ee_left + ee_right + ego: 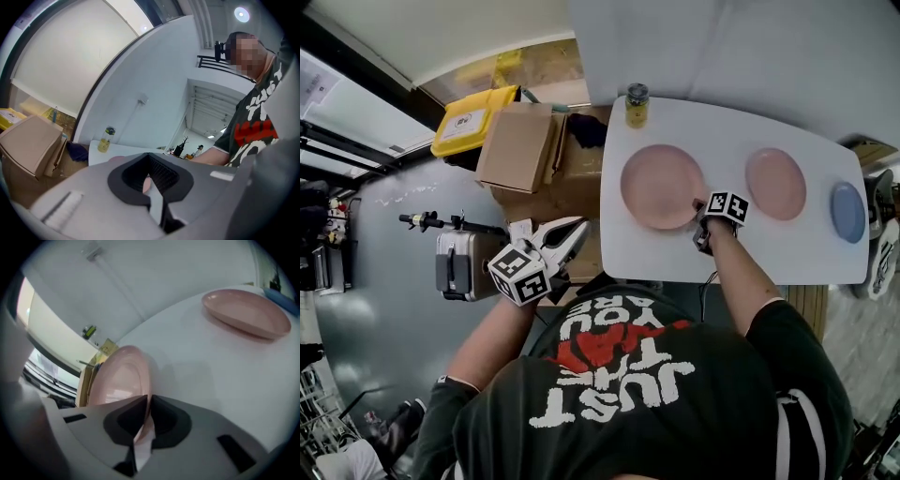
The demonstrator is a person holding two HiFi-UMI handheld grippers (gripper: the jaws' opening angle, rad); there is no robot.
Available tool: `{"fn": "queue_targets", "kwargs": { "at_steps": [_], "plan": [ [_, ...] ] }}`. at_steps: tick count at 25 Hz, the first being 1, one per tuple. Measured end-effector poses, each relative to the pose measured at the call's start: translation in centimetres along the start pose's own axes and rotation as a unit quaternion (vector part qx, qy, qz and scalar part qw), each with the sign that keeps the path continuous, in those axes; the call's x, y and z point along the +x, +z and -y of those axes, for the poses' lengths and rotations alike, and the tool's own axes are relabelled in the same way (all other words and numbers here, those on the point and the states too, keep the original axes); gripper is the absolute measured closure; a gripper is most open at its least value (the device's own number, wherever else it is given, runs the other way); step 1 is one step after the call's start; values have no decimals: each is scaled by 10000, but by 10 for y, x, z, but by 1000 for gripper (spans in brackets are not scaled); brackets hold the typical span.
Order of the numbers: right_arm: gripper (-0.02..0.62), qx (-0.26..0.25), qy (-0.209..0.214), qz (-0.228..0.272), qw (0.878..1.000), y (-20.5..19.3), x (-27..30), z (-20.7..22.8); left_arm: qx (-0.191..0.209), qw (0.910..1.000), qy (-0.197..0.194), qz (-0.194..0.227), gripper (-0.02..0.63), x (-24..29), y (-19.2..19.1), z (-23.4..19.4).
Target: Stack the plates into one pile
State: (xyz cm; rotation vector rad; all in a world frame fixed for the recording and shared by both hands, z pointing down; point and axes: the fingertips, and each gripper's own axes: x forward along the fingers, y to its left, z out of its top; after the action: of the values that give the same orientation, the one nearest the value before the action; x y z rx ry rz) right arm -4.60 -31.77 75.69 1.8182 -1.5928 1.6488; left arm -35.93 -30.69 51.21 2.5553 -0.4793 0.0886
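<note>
Large pink plate (661, 186) on desk (750, 258) left, near rim clamped in right gripper (699, 221); smaller pink plate (775, 183) flat mid-right; small blue plate (847, 212) far right.

I see a white table (741, 253) that stands against a plain white wall (750, 47), and the floor (384, 281) around it is smooth and grey. At the left of the table, brown cardboard boxes (517, 145) are piled with a yellow container (473, 119) beside them, and a silver case (461, 264) stands on the floor near a black stand (441, 222). Overhead, a round ceiling lamp (242, 14) shines white.
</note>
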Motion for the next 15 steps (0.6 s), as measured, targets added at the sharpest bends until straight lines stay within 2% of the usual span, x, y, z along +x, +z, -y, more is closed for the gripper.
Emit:
{"fn": "queue_targets", "kwargs": {
  "at_steps": [2, 6, 9, 12, 15],
  "plan": [
    [578, 306, 95, 79, 9995, 1, -4, -6, 33, 10000, -38, 4, 598, -14, 4, -4],
    [578, 206, 55, 342, 9992, -7, -19, -23, 179, 9995, -265, 17, 598, -39, 9, -17],
    [578, 344, 99, 767, 9964, -4, -43, -31, 370, 9980, -504, -28, 598, -46, 12, -18],
    [578, 566, 179, 1274, 9901, 18, -83, -26, 667, 9948, -764, -121, 598, -35, 18, -6],
    [578, 927, 73, 1904, 9773, 55, -151, 14, 892, 9884, -1220, -166, 598, 7, 29, 23]
  ]
}}
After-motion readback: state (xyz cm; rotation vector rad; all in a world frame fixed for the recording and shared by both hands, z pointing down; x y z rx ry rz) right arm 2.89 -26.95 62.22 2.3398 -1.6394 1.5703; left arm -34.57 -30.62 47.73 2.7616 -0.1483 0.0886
